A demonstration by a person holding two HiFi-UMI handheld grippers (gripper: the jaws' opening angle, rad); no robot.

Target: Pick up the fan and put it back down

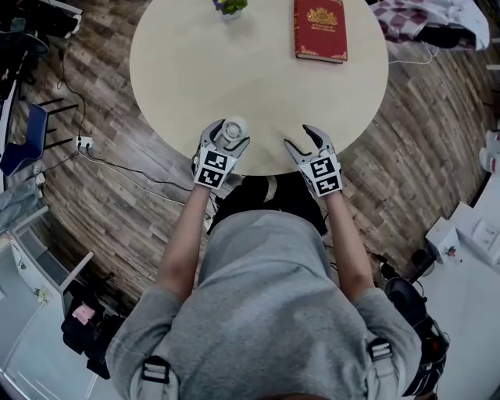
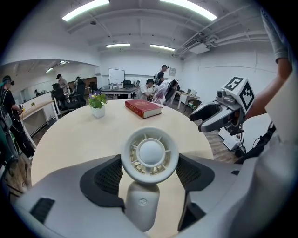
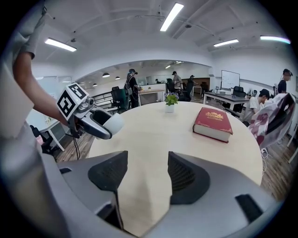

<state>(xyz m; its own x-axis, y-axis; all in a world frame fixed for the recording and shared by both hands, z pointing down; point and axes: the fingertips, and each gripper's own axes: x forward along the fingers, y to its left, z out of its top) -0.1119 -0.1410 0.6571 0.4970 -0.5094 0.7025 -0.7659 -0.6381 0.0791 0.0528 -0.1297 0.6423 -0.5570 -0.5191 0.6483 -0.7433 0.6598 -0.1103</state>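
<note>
A small white handheld fan (image 1: 234, 127) is between the jaws of my left gripper (image 1: 226, 134), near the front edge of the round beige table (image 1: 180, 70). In the left gripper view the round fan head (image 2: 150, 155) sits between both dark pads, which press on its sides, and its handle hangs down toward the camera. My right gripper (image 1: 299, 135) is to its right over the table edge, open with nothing between its fingers (image 3: 148, 176). The right gripper view shows the left gripper with the fan (image 3: 111, 123) at the left.
A red book (image 1: 320, 30) lies at the far right of the table. A small potted plant (image 1: 230, 8) stands at the far edge. Cables run over the wooden floor at the left. People and desks are in the room behind.
</note>
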